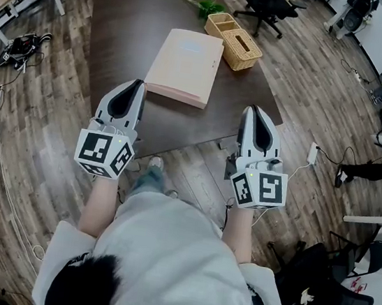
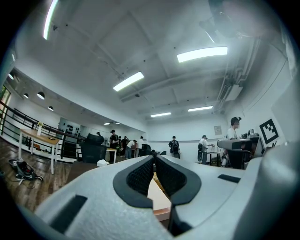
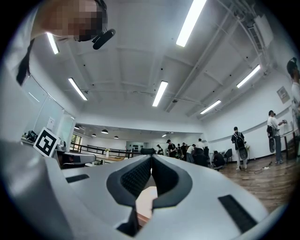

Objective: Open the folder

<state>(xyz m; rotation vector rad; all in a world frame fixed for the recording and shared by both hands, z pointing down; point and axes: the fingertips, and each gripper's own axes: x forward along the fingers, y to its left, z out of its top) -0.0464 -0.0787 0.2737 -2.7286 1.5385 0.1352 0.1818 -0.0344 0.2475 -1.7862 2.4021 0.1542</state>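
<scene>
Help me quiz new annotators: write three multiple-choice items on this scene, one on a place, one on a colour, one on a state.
1. In the head view, where is the wicker basket relative to the folder?
A. on top of it
B. beyond it, to the right
C. on the floor

2. What colour is the folder?
A. pale pink
B. blue
C. green

3. What state is the folder in?
A. propped open
B. lifted by a gripper
C. closed, flat on the table

Answers:
1 B, the basket sits past the folder's far right corner.
2 A, its cover is pale pink.
3 C, the cover lies shut on the dark tabletop.
</scene>
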